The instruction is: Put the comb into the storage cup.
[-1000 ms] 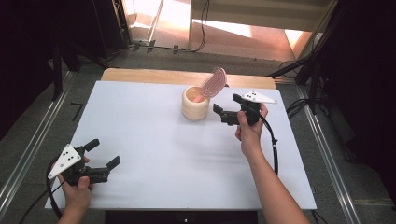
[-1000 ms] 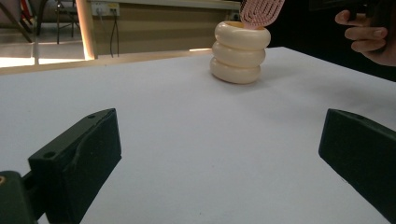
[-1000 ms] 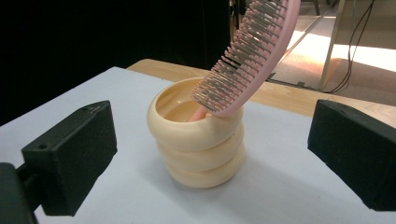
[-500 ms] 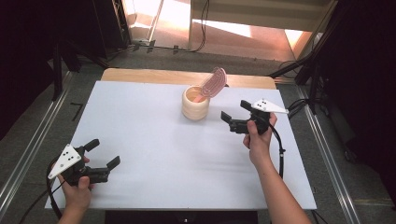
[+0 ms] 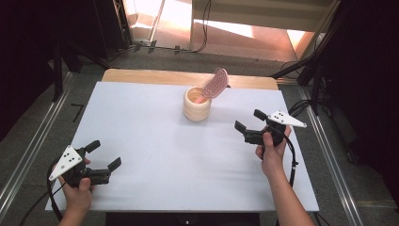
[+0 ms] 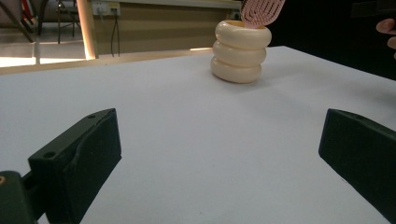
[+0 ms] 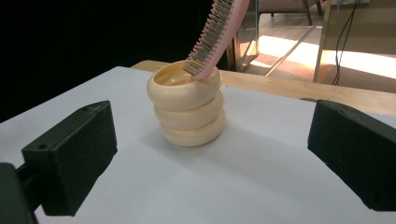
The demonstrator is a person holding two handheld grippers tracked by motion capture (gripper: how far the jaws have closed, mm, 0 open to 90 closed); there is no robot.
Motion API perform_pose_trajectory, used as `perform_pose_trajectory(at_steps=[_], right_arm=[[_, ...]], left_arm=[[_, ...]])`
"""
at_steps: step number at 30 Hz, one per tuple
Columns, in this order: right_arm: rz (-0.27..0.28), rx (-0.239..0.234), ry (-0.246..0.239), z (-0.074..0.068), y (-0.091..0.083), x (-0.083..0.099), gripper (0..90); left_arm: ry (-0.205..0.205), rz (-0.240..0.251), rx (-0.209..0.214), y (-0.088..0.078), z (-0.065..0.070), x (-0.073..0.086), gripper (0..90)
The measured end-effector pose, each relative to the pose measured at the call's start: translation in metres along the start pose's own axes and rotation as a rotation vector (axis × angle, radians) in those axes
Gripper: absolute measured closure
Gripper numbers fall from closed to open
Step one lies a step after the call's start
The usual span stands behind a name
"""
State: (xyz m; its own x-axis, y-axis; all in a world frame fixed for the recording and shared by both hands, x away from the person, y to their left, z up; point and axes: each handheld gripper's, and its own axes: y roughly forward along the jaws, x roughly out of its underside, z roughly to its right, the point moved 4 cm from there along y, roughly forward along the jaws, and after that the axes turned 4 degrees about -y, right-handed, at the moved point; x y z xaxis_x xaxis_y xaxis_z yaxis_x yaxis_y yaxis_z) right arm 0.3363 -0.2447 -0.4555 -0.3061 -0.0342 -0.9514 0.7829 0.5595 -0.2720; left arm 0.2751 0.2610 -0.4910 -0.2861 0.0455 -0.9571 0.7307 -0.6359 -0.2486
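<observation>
Pink comb (image 5: 215, 84) in cream holder (image 5: 196, 104) — unlabelled

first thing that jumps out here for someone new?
The cream ribbed cup standing alone toward the far middle of the white table, with a pink comb leaning out of it toward the right. Then the two black grippers, both with jaws open and empty: the right gripper sits to the right of the cup, apart from it and aimed its way, while the left gripper is at the near left corner.
</observation>
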Motion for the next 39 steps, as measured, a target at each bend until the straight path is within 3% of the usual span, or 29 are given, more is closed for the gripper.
perform_pose_trajectory(at_steps=[21, 39], right_arm=[[0.006, 0.042, -0.004, 0.016, -0.045, 0.029, 0.0], [-0.032, 0.1, 0.006, 0.032, -0.079, 0.062, 0.0]], left_arm=[[0.004, -0.003, -0.003, 0.0, 0.0, 0.0, 0.0], [0.005, -0.004, -0.004, 0.0, 0.0, 0.0, 0.0]])
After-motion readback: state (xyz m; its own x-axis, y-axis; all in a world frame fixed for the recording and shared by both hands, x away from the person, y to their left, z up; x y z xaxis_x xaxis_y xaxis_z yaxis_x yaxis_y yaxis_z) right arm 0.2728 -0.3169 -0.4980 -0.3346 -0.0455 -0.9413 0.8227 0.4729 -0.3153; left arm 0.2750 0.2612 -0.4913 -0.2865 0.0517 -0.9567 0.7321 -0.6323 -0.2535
